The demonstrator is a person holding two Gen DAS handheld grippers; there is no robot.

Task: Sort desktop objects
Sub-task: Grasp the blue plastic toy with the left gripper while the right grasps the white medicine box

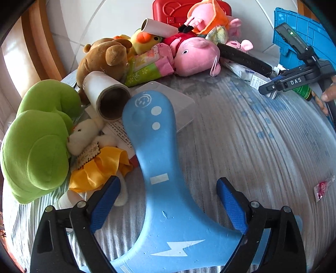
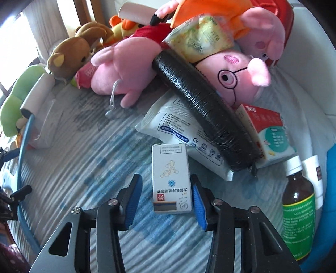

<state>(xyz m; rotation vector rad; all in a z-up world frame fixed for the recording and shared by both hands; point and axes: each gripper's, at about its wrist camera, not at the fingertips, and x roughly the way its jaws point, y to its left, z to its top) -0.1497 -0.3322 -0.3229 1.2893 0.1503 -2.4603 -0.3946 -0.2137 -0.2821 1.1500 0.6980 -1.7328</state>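
A blue foam toy [image 1: 159, 180] shaped like a hair dryer lies on the striped cloth [image 1: 252, 147] between the jaws of my left gripper [image 1: 168, 187], which is open around its handle. My right gripper [image 2: 166, 184] is open around a small white medicine box [image 2: 171, 178] lying flat; the right pad [image 2: 198, 203] is close to the box's edge. The right gripper also shows in the left wrist view [image 1: 271, 87]. Plush toys are piled at the back: pink pig [image 1: 195, 55], brown bear [image 1: 100, 61], green plush [image 1: 35, 153].
A black roll [image 2: 208, 117] lies over a white packet [image 2: 178, 126]. A brown bottle with a green label [image 2: 298, 210], a red-and-green box [image 2: 271, 134], cardboard tubes [image 1: 107, 96], a red case [image 1: 168, 10] and a blue crate [image 1: 304, 33] surround the area.
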